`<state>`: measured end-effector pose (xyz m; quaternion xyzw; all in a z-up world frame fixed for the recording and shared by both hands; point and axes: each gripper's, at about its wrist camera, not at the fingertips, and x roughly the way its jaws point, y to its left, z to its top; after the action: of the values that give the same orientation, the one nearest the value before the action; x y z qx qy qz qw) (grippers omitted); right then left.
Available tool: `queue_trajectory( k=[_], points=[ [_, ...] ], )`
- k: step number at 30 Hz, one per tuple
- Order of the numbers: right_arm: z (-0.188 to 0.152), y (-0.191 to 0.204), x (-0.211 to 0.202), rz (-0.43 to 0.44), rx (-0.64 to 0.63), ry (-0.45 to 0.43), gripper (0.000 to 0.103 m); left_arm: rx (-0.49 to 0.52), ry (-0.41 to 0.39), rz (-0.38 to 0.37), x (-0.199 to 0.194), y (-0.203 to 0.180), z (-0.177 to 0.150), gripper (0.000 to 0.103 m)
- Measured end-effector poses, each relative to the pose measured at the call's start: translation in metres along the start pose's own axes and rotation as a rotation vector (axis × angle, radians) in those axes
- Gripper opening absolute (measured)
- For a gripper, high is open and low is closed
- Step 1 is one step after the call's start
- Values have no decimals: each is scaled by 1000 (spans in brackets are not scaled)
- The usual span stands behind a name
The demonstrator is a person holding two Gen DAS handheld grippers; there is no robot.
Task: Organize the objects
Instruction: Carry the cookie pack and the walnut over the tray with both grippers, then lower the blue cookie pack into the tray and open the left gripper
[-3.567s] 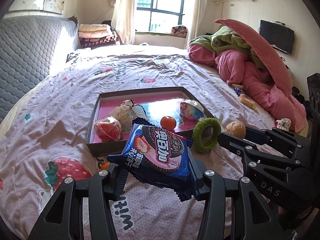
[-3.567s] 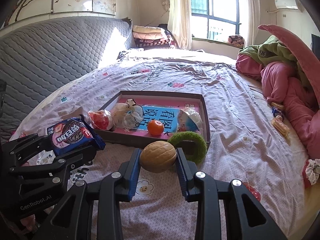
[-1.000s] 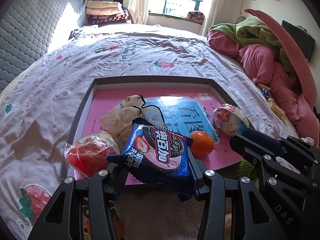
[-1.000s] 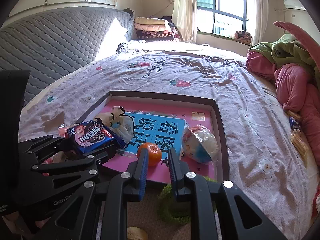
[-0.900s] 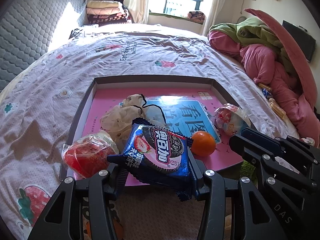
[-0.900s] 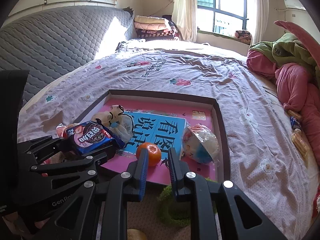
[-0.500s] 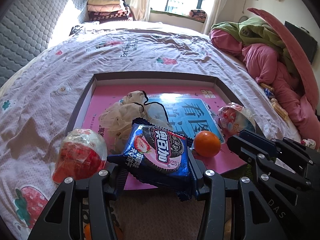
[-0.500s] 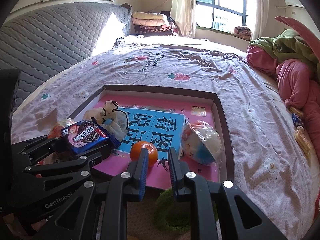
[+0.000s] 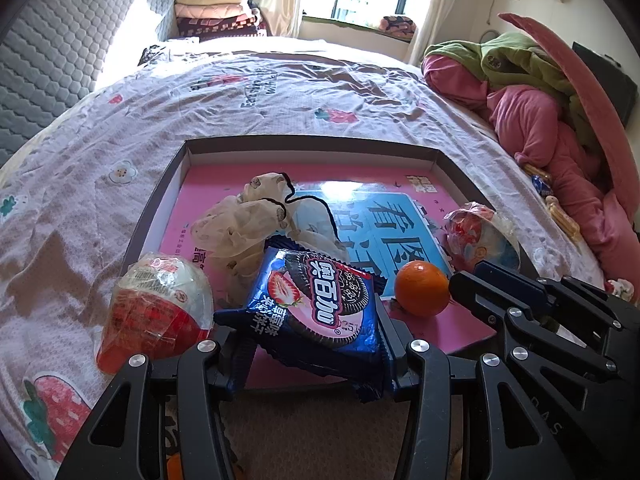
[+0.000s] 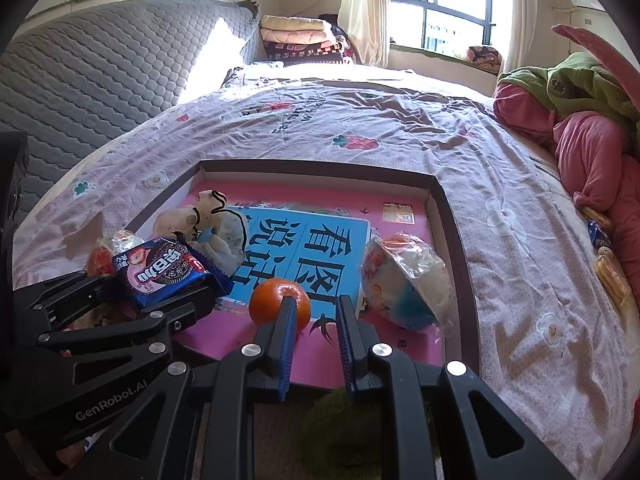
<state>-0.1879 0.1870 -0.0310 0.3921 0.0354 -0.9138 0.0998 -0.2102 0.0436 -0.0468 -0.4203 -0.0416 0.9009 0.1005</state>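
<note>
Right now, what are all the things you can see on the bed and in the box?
Box: one, brown rim, pink inside, on the bed.
Orange: one, orange, in the box near its front.
Cookie pack: one, blue, held over the box's front edge.
Wrapped balls: two, one red at the box's left front corner, one blue and white at the right.
Cloth pouch: one, cream, in the box.
Blankets: pink and green pile, far right.
Left gripper: black, shut on the cookie pack.
Right gripper: black, shut, empty.

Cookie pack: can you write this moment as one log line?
left tongs: shut on cookie pack over box | right tongs: shut, empty, by orange
</note>
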Motion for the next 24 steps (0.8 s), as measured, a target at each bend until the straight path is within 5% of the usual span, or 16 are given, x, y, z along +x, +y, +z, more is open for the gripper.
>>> queue_trajectory(
  k=[24],
  points=[
    [2,-2,2,-4,3,8,21,10,32,17,5,-1,2,55]
  ],
)
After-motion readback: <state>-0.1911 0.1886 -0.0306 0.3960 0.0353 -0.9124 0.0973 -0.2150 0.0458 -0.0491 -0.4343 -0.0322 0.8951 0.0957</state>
